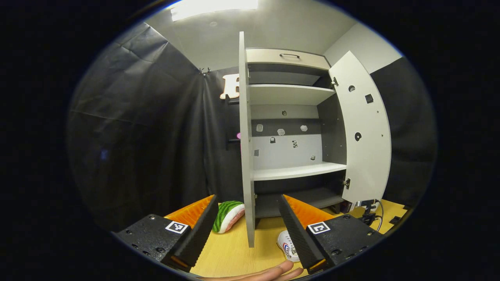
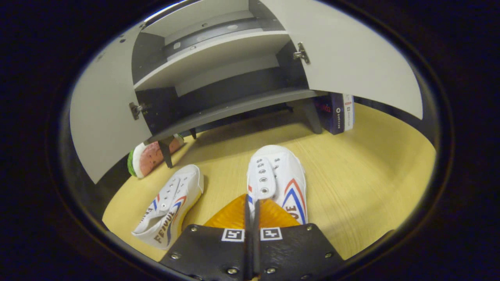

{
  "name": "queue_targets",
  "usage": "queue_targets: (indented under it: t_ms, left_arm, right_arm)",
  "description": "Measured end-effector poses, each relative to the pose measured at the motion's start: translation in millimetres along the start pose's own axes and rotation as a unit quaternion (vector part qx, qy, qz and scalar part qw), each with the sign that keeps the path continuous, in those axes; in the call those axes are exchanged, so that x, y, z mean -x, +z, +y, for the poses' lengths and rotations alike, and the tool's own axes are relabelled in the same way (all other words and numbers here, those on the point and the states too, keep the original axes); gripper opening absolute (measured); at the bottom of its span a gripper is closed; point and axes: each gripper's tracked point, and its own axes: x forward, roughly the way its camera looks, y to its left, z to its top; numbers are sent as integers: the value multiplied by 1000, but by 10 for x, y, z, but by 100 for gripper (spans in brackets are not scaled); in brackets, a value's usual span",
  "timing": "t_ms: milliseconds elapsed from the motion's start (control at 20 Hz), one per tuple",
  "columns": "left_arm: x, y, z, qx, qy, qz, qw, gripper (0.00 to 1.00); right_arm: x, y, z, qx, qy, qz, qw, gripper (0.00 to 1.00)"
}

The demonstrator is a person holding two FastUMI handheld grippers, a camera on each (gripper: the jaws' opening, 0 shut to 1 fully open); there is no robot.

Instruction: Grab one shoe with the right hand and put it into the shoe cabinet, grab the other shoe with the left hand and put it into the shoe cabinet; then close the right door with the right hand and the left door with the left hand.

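Note:
Two white canvas shoes with red and blue stripes lie on the yellow floor before the shoe cabinet (image 2: 218, 111). My right gripper (image 2: 251, 201) is shut on the rear edge of the right-hand shoe (image 2: 281, 171), which points toe-first at the cabinet. The other shoe (image 2: 172, 203) lies tilted to its left, untouched. In the left gripper view my left gripper (image 1: 248, 199) is open and holds nothing, facing the cabinet (image 1: 293, 171) from farther back. A shoe toe (image 1: 287, 246) shows between its fingers. Both doors stand open: left door (image 1: 245, 156) edge-on, right door (image 1: 365, 132) swung wide.
A watermelon-patterned slipper (image 2: 150, 158) lies by the cabinet's front left leg. A dark box (image 2: 336, 113) stands beside the cabinet's right leg. Cables and a small stand (image 1: 369, 212) sit on the floor at the right. A person's fingers (image 1: 265, 273) show at the bottom edge.

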Motion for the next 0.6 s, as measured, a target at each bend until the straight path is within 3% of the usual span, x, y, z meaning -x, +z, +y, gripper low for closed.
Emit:
queue_targets:
  t_ms: [150,300,500,550,600]
  left_arm:
    - [32,15,-120,4,-12,-14,1000,95]
    - [46,40,-229,-2,-18,-32,999,95]
    - [7,9,-381,37,-34,-40,998,95]
    - [-23,-10,-390,41,-36,-40,998,95]
    - [-54,-16,-412,43,-39,-41,997,95]
  right_arm:
    - [117,115,-15,-52,29,-34,998,1]
    - [313,294,-54,-30,27,-89,995,0]
    - [598,605,69,11,38,-126,991,1]
    - [681,754,101,23,41,-139,989,5]
    - [780,902,142,34,43,-152,987,0]
